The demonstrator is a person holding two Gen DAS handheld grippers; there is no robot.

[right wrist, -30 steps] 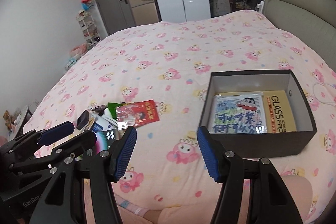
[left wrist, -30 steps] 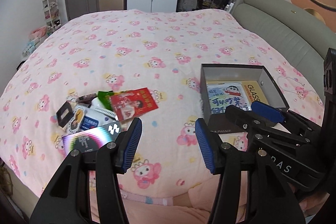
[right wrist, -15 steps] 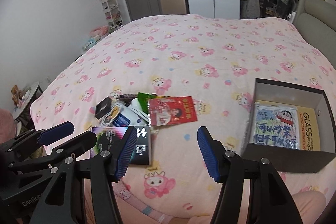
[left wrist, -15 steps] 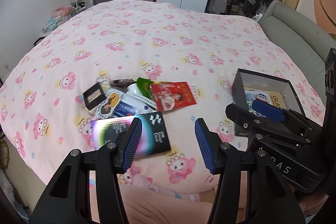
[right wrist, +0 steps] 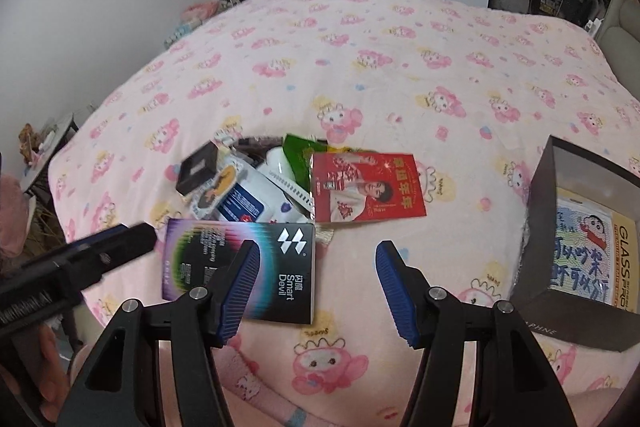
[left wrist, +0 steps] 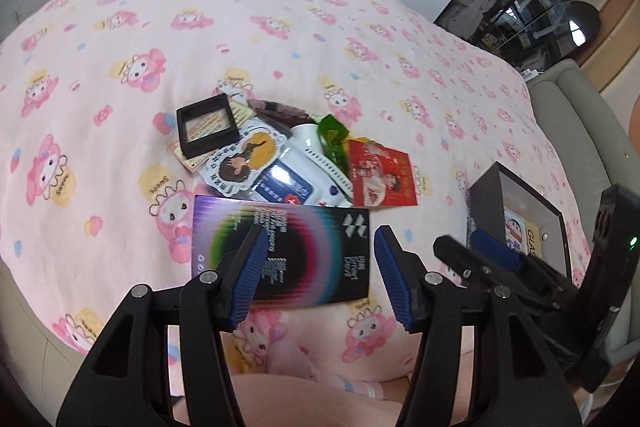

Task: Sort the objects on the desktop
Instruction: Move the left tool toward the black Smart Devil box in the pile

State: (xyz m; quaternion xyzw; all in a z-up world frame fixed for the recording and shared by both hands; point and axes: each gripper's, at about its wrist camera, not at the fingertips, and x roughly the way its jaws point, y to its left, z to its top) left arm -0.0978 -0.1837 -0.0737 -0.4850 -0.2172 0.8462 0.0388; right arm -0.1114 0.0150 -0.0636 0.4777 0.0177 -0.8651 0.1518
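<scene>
A pile of small objects lies on the pink bedspread (left wrist: pixel 120 27): a dark rainbow "Smart Devil" box (left wrist: pixel 304 243) (right wrist: pixel 276 267), a red packet (left wrist: pixel 380 179) (right wrist: pixel 368 187), a small black frame box (left wrist: pixel 206 125) (right wrist: pixel 198 171), a cartoon sticker card (left wrist: pixel 244 159), a white pack (left wrist: pixel 296 179) and a green wrapper (left wrist: pixel 332 137). My left gripper (left wrist: pixel 318 275) is open and empty, hovering over the rainbow box. My right gripper (right wrist: pixel 314 287) is open and empty, just right of that box. A dark open box (right wrist: pixel 580 235) (left wrist: pixel 516 211) holds a cartoon card and a yellow "GLASS PRO" pack.
The bed's front edge runs just below both grippers. A grey headboard (left wrist: pixel 580 131) is at the right. Wardrobes, a door and a shelf stand beyond the bed. The right gripper shows in the left wrist view (left wrist: pixel 500 267); the left gripper shows in the right wrist view (right wrist: pixel 80 259).
Both grippers have swung left and closer, from the dark open box toward the object pile. The left gripper now hovers over the rainbow box. Both stay open.
</scene>
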